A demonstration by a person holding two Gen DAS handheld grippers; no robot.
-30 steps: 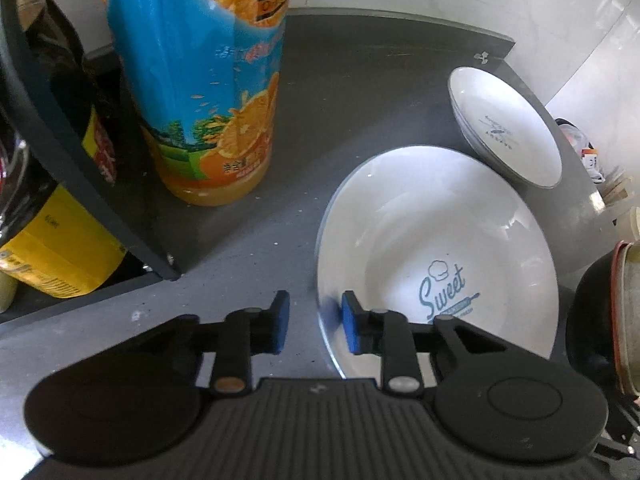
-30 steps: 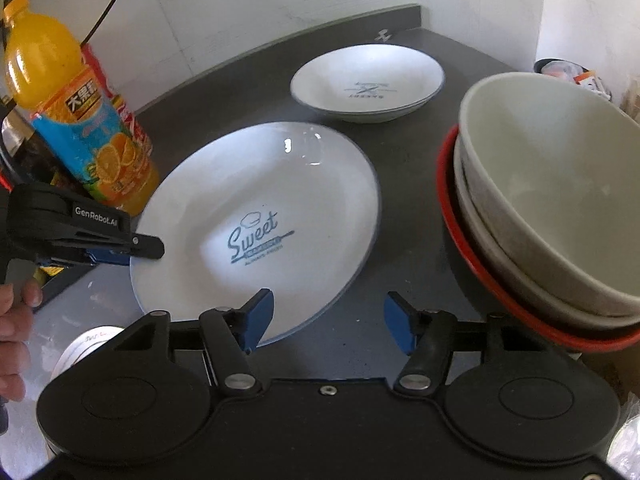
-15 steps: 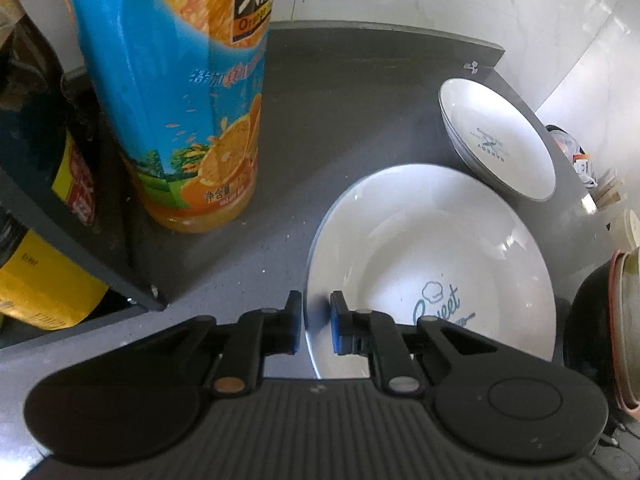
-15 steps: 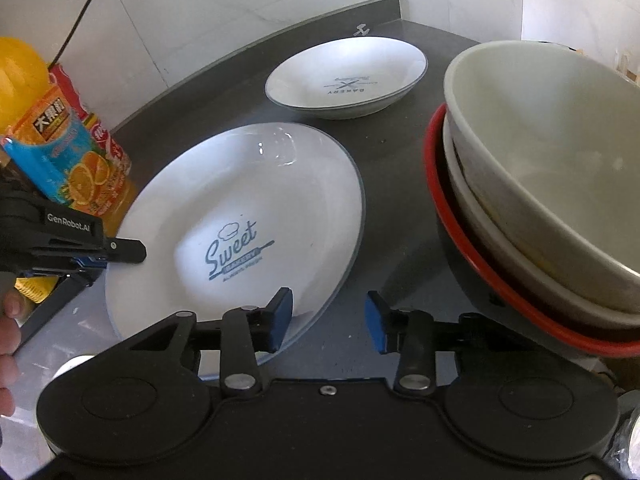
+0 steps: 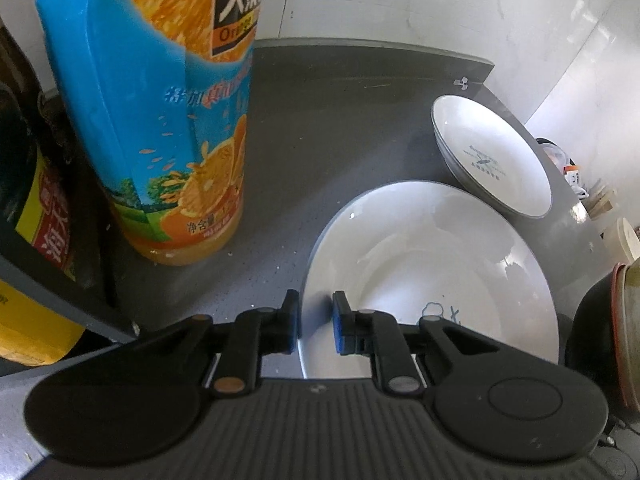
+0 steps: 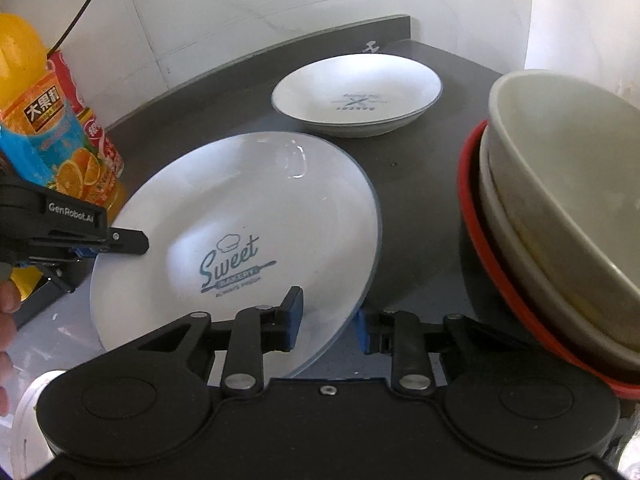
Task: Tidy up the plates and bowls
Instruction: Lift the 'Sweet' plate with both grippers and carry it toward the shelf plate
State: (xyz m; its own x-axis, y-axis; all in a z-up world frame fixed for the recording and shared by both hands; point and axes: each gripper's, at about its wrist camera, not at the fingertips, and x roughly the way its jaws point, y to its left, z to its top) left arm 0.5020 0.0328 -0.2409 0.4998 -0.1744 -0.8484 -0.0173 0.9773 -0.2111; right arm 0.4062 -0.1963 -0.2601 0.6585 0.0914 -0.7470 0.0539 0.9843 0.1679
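Observation:
A large white plate [image 5: 420, 260] [image 6: 260, 200] printed "Sweet Bakery" sits tilted over the dark counter [image 5: 340, 100]. My left gripper [image 5: 316, 322] is shut on its left rim, one blue pad on each side; the right wrist view shows it [image 6: 134, 242] clamped there. My right gripper [image 6: 328, 326] has narrowed onto the near right rim, one finger over the plate face and one under the edge. Behind it rests a smaller white deep plate [image 5: 492, 160] [image 6: 356, 96]. Stacked beige bowls [image 6: 560, 200] in a red-rimmed bowl stand at the right.
An orange juice bottle [image 5: 160, 120] [image 6: 48, 132] stands close to the plate's left. Left of it, a dark shelf [image 5: 60, 280] holds other bottles. White tiled walls close the counter's back and right. A hand [image 6: 6, 304] shows at the left edge.
The left fingers closed on the plate's left rim. The right gripper moved in and narrowed around the near right rim, and the plate now sits tilted.

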